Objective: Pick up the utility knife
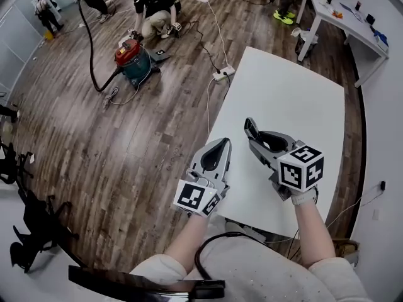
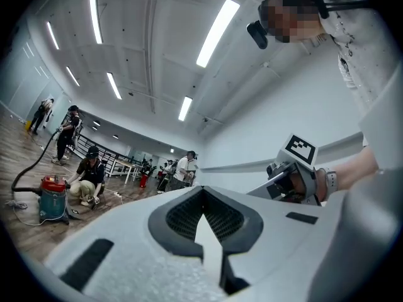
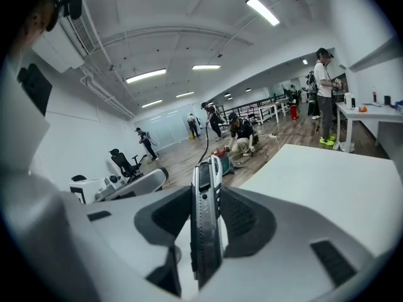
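Observation:
A grey-and-black utility knife (image 3: pixel 205 222) stands on edge between the pads of my right gripper (image 3: pixel 206 184), which is shut on it; its tip sticks out past the fingertips. In the head view my right gripper (image 1: pixel 251 127) is lifted above the white table (image 1: pixel 296 87). My left gripper (image 1: pixel 221 145) hangs beside it over the table's near left edge. The left gripper view shows the left gripper (image 2: pixel 203 194) with its jaws together and nothing between them. The right gripper (image 2: pixel 295 173) also shows there, off to the right.
A red and teal vacuum cleaner (image 1: pixel 133 59) with a black hose stands on the wooden floor to the left. A power strip (image 1: pixel 223 74) and cables lie by the table's far corner. A person (image 1: pixel 155 10) crouches beyond. Another white table (image 1: pixel 350 19) stands at the far right.

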`<state>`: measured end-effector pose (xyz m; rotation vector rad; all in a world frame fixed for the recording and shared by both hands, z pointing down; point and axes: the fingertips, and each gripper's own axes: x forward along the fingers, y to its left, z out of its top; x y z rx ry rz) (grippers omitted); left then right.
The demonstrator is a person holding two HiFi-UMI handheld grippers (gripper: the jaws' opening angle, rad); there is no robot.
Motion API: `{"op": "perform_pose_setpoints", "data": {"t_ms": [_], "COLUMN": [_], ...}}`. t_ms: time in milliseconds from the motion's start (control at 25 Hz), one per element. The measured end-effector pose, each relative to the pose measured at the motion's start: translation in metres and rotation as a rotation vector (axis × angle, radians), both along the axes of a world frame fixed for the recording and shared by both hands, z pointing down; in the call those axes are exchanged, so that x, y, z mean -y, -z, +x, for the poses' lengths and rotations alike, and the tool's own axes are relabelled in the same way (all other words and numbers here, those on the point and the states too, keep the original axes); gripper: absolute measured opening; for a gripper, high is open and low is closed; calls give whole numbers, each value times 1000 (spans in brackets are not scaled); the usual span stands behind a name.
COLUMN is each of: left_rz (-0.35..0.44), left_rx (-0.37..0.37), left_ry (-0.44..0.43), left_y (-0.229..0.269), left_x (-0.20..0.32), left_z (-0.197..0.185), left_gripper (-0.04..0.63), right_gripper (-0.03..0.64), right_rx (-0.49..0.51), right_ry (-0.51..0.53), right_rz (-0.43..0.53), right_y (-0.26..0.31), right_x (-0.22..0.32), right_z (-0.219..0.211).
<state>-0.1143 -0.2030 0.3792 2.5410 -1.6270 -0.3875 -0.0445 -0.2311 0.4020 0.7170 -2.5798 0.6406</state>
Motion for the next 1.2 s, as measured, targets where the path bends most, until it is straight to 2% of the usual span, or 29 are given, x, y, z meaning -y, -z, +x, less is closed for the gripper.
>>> {"op": "perform_pose_setpoints", "data": {"t_ms": [200,680,1200], "left_rz": [12,41,97], "left_rx": [-40,-18,15], "left_ry": [26,28,-40], "left_y": [14,33,63], "left_x": [-8,-9,4], "left_z": [-6,1,59], "left_gripper": [6,6,6], "right_gripper": [144,144,144], "right_rx": [75,204,264], "right_ry": [2,-36,-109], "right_rz": [22,50,85], "right_y": [20,48,65], "right_x": [-10,-11,-17], "right_z": [1,19,71]}}
